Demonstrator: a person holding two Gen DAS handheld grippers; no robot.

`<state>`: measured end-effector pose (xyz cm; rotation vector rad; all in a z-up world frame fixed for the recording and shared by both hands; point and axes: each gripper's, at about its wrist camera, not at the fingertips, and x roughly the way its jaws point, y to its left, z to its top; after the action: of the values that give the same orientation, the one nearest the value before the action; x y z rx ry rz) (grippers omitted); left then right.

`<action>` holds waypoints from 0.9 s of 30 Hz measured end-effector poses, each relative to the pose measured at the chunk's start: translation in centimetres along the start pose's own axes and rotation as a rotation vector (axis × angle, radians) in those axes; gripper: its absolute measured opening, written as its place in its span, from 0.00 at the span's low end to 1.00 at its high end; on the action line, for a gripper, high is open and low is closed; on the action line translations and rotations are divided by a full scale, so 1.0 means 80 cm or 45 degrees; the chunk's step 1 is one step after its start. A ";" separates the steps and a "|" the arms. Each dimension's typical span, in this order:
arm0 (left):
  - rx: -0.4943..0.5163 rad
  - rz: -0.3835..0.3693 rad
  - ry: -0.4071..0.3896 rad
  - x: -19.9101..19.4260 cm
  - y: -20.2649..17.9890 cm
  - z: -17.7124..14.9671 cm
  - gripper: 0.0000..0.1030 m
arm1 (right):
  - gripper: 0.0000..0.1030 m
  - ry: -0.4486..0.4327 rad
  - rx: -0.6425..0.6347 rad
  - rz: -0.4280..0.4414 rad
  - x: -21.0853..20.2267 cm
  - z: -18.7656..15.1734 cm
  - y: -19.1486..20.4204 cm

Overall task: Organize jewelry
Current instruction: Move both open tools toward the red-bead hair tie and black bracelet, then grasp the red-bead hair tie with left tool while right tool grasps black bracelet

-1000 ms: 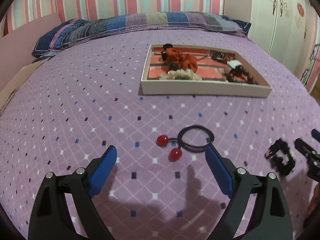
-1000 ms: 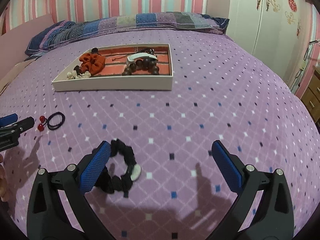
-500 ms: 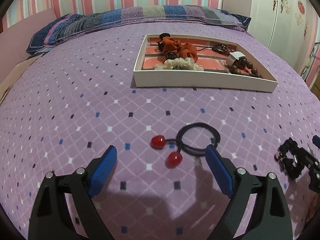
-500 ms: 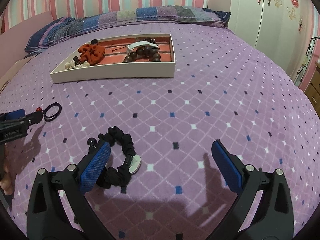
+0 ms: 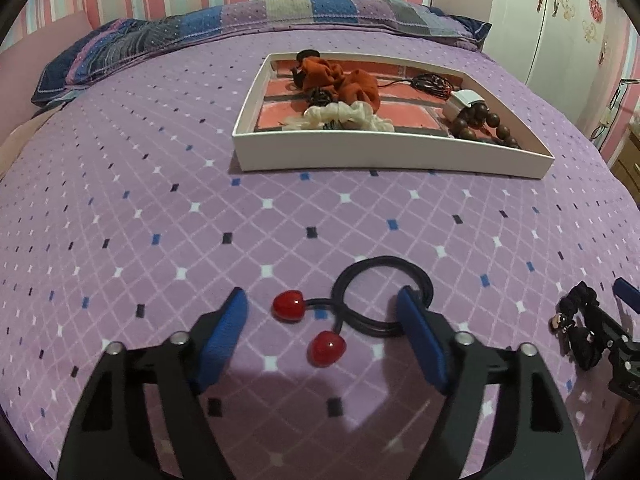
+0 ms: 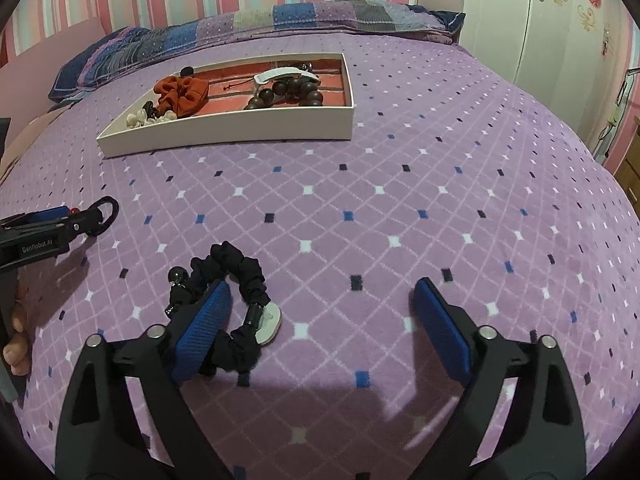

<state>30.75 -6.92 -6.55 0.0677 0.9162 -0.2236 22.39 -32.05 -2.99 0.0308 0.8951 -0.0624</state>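
Observation:
A black hair tie with two red cherry beads (image 5: 362,308) lies on the purple bedspread between the fingers of my open left gripper (image 5: 324,316); the right finger overlaps its loop. A black scrunchie bracelet with a white charm (image 6: 240,300) lies under the left finger of my open right gripper (image 6: 320,312). It also shows in the left wrist view (image 5: 580,328). A white tray (image 5: 384,158) farther up the bed holds an orange scrunchie (image 5: 340,80), a cream scrunchie (image 5: 348,116) and brown wooden beads (image 5: 480,124). The tray also shows in the right wrist view (image 6: 240,132).
The purple diamond-pattern bedspread (image 6: 400,208) covers the bed. A patchwork pillow (image 5: 240,24) lies along the striped wall. A white wardrobe (image 5: 560,20) stands at the right. The left gripper shows at the left edge of the right wrist view (image 6: 48,232).
Both grippers have come lower and closer to the bed. The cherry hair tie now sits between the left fingers, and the black bracelet sits nearer the right gripper's left finger.

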 end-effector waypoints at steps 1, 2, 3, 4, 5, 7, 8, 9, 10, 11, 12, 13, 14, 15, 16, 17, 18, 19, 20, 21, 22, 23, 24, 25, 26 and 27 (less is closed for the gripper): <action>0.003 -0.005 -0.002 -0.001 0.000 -0.001 0.65 | 0.83 0.004 -0.005 -0.004 0.001 0.000 0.001; 0.009 -0.011 -0.004 -0.002 -0.001 -0.002 0.63 | 0.83 0.005 -0.008 -0.005 0.001 0.000 0.001; 0.015 -0.014 -0.004 -0.002 -0.003 -0.002 0.59 | 0.82 0.007 -0.013 -0.007 0.001 0.000 0.002; 0.024 -0.017 -0.005 -0.003 -0.004 -0.003 0.55 | 0.81 0.009 -0.017 -0.009 0.002 0.000 0.003; 0.033 -0.019 -0.008 -0.004 -0.006 -0.005 0.52 | 0.80 0.010 -0.018 -0.009 0.002 0.000 0.003; 0.043 -0.032 -0.012 -0.007 -0.008 -0.007 0.41 | 0.75 0.011 -0.017 -0.005 0.002 0.000 0.002; 0.049 -0.037 -0.015 -0.008 -0.009 -0.008 0.38 | 0.74 0.011 -0.016 -0.002 0.002 -0.001 0.002; 0.055 -0.037 -0.017 -0.009 -0.010 -0.009 0.35 | 0.73 0.013 -0.015 0.000 0.003 -0.001 0.002; 0.061 -0.037 -0.018 -0.009 -0.011 -0.009 0.32 | 0.71 0.014 -0.016 0.001 0.003 0.000 0.002; 0.065 -0.036 -0.020 -0.009 -0.012 -0.009 0.31 | 0.70 0.013 -0.018 0.001 0.003 -0.001 0.002; 0.069 -0.036 -0.022 -0.010 -0.013 -0.010 0.28 | 0.66 0.011 -0.023 0.006 0.003 -0.001 0.003; 0.069 -0.034 -0.024 -0.010 -0.014 -0.010 0.26 | 0.61 0.010 -0.026 0.010 0.002 -0.001 0.004; 0.068 -0.033 -0.026 -0.011 -0.014 -0.010 0.25 | 0.59 0.009 -0.030 0.012 0.002 -0.001 0.004; 0.066 -0.034 -0.027 -0.011 -0.014 -0.011 0.24 | 0.54 0.008 -0.035 0.013 0.002 -0.001 0.005; 0.062 -0.037 -0.028 -0.012 -0.013 -0.011 0.23 | 0.47 0.007 -0.040 0.017 0.002 -0.001 0.006; 0.059 -0.038 -0.029 -0.012 -0.013 -0.011 0.22 | 0.44 0.006 -0.045 0.021 0.002 -0.001 0.007; 0.056 -0.039 -0.030 -0.012 -0.012 -0.012 0.21 | 0.39 0.004 -0.054 0.025 0.002 -0.001 0.009; 0.054 -0.039 -0.031 -0.012 -0.011 -0.012 0.21 | 0.32 0.002 -0.060 0.026 0.002 -0.001 0.010; 0.054 -0.037 -0.033 -0.013 -0.011 -0.012 0.21 | 0.27 0.000 -0.066 0.031 0.001 -0.001 0.011; 0.055 -0.034 -0.035 -0.013 -0.012 -0.012 0.21 | 0.21 -0.003 -0.073 0.034 0.001 -0.001 0.013; 0.058 -0.031 -0.036 -0.013 -0.012 -0.012 0.20 | 0.18 -0.004 -0.077 0.035 0.001 -0.001 0.014; 0.062 -0.028 -0.038 -0.013 -0.013 -0.012 0.20 | 0.18 -0.006 -0.080 0.033 0.001 -0.002 0.014; 0.065 -0.026 -0.039 -0.013 -0.013 -0.012 0.20 | 0.18 -0.009 -0.080 0.032 0.000 -0.001 0.015; 0.066 -0.022 -0.040 -0.013 -0.014 -0.012 0.19 | 0.17 -0.012 -0.079 0.032 0.000 -0.001 0.014; 0.067 -0.019 -0.042 -0.013 -0.014 -0.012 0.19 | 0.17 -0.019 -0.075 0.030 -0.001 -0.001 0.014; 0.068 -0.019 -0.044 -0.013 -0.014 -0.012 0.18 | 0.17 -0.024 -0.073 0.028 -0.002 -0.001 0.014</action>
<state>29.15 -7.73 -6.22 0.1059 0.8766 -0.2619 22.27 -30.95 -2.91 -0.0135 0.8772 -0.0165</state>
